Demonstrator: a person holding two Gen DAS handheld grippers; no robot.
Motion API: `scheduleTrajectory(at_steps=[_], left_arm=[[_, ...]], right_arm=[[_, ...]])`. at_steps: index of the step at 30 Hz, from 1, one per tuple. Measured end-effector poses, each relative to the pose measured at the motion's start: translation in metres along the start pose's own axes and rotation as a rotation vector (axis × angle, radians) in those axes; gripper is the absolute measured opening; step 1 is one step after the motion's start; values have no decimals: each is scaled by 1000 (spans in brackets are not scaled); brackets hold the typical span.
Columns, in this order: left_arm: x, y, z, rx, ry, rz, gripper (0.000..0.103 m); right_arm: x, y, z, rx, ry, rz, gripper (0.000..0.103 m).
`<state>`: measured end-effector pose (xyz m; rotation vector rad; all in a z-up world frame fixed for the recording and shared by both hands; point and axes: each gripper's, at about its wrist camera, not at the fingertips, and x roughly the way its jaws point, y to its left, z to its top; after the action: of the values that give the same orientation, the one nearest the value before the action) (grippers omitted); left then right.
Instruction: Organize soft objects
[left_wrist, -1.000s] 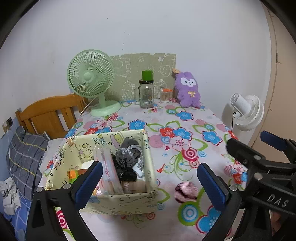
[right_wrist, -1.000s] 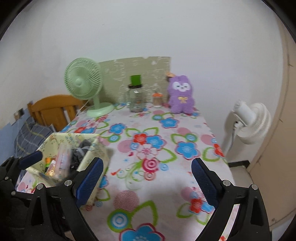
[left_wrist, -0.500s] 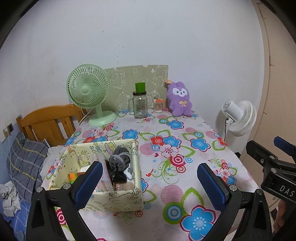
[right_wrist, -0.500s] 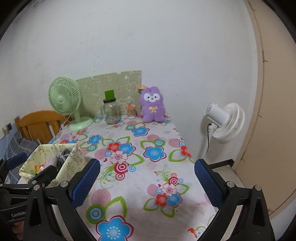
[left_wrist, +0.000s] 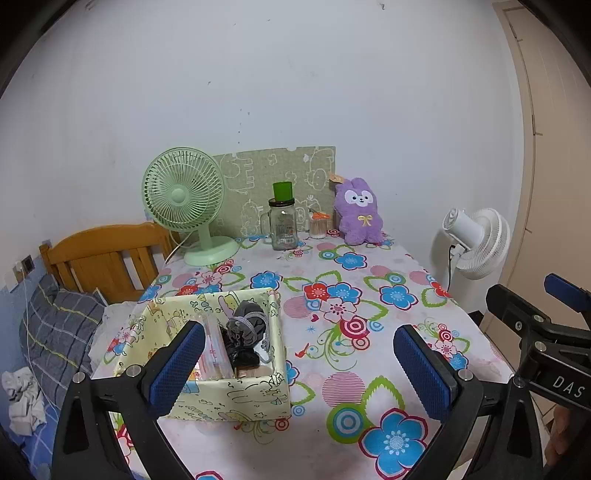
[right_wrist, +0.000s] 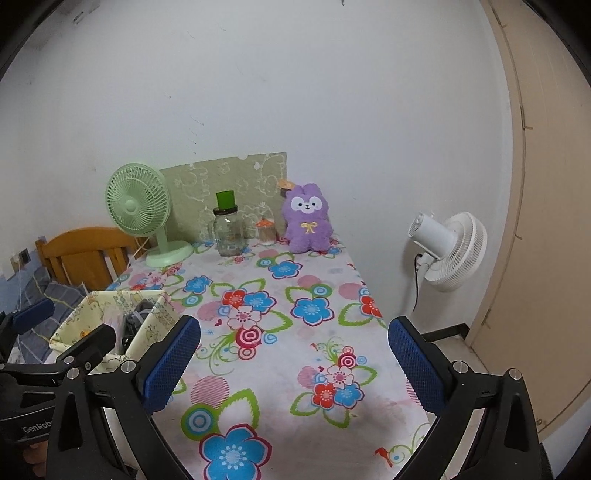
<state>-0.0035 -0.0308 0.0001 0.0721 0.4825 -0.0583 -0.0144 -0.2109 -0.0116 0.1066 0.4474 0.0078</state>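
A purple plush bunny (left_wrist: 359, 212) sits upright at the far end of the flowered table (left_wrist: 343, 354); it also shows in the right wrist view (right_wrist: 307, 219). A pale yellow fabric box (left_wrist: 207, 354) at the near left holds grey and black soft items (left_wrist: 245, 326) and other things; it also shows in the right wrist view (right_wrist: 110, 325). My left gripper (left_wrist: 299, 365) is open and empty, above the near table edge beside the box. My right gripper (right_wrist: 293, 362) is open and empty over the near right of the table.
A green desk fan (left_wrist: 184, 203), a glass jar with a green lid (left_wrist: 282, 221) and a small jar (left_wrist: 318, 225) stand at the back before a green board (left_wrist: 273, 177). A white fan (left_wrist: 474, 240) stands off the right edge. A wooden headboard (left_wrist: 99, 254) and bedding lie left.
Both grippers have pulled back and up from the table, so the box and table look farther away. Both stay open and empty. Nothing on the table has moved.
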Motion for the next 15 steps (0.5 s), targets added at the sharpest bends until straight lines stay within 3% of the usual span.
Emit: scheduleTrajectory(at_steps=[15], left_arm=[[1,5,1,-13,-1,4,103]], right_arm=[[0,7,0,-6,-4,9,103]])
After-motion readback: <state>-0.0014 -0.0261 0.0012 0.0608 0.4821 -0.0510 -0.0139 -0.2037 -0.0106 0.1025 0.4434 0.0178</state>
